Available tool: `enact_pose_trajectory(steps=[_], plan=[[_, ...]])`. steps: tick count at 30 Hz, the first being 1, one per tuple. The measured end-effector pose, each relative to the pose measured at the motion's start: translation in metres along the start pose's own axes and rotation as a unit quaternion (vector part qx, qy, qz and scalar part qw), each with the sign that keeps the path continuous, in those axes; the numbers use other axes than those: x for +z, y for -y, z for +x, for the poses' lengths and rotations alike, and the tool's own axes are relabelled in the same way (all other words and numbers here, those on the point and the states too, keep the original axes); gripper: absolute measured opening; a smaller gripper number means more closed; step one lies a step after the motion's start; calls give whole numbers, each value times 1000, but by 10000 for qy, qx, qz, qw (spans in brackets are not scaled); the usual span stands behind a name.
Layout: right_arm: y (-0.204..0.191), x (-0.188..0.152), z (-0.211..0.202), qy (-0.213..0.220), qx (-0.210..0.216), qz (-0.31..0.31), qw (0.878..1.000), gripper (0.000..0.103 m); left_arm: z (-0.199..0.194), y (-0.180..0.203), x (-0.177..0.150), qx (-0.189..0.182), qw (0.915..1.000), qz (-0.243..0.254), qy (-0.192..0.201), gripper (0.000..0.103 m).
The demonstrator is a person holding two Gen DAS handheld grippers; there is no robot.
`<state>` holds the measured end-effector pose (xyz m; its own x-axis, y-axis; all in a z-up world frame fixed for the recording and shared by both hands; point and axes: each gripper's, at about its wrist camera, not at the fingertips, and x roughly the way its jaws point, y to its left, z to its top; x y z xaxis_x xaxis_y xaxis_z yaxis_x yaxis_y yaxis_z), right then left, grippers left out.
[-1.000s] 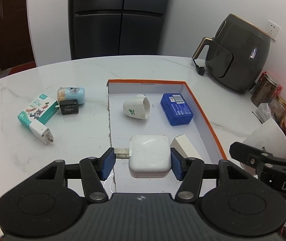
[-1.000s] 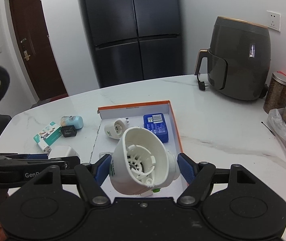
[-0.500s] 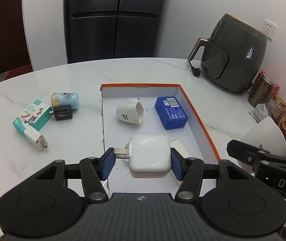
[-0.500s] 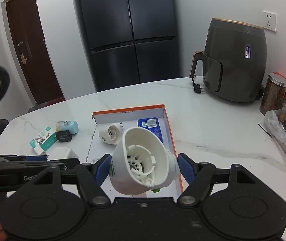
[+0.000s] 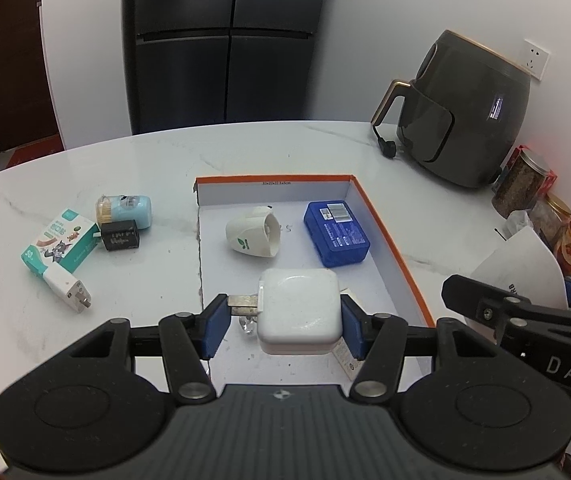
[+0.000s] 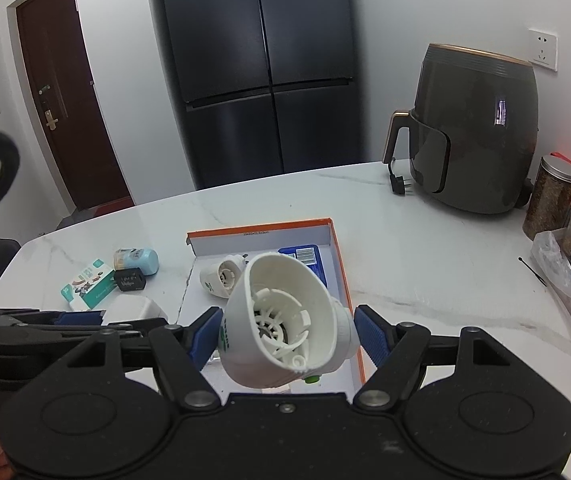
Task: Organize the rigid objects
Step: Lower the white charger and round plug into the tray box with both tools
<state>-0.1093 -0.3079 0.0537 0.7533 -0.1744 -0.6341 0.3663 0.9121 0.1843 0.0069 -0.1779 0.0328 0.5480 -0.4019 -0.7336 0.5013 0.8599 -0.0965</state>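
My left gripper [image 5: 283, 326] is shut on a white square charger [image 5: 299, 310], held above the near end of an orange-rimmed white box [image 5: 389, 236]. My right gripper [image 6: 285, 336] is shut on a white cone-shaped plastic device [image 6: 281, 316], held above the box's near right part [image 6: 343, 280]. In the box lie a second white cone device [image 5: 253, 237], a blue case [image 5: 336, 233] and a white carton [image 5: 349, 354], mostly hidden by the charger. Left of the box on the table lie a teal carton [image 5: 59, 246], a black adapter [image 5: 120, 235], a light blue container [image 5: 127, 208] and a white plug [image 5: 65, 285].
A dark air fryer [image 5: 461, 108] stands at the back right with its plug [image 5: 387, 148] on the marble table [image 5: 125, 296]. Jars [image 5: 525, 186] and a white bag [image 5: 519, 264] crowd the right edge. A black fridge [image 5: 225, 40] and a brown door [image 6: 69, 112] stand behind.
Both grippers have drawn back and up from the box with their objects still held. The box and loose items look farther away.
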Motion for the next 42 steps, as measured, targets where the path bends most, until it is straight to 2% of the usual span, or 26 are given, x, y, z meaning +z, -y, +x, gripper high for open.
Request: enact_pose_trajectory(steps=[24,42], plan=[[1,33,22,118,33,-122,9999,87,12,0,22,-22,9999,-76,109,58],[6,67,59,127,29,-245,9996,87,47,2,38,-25,9999,-153,-61,58]])
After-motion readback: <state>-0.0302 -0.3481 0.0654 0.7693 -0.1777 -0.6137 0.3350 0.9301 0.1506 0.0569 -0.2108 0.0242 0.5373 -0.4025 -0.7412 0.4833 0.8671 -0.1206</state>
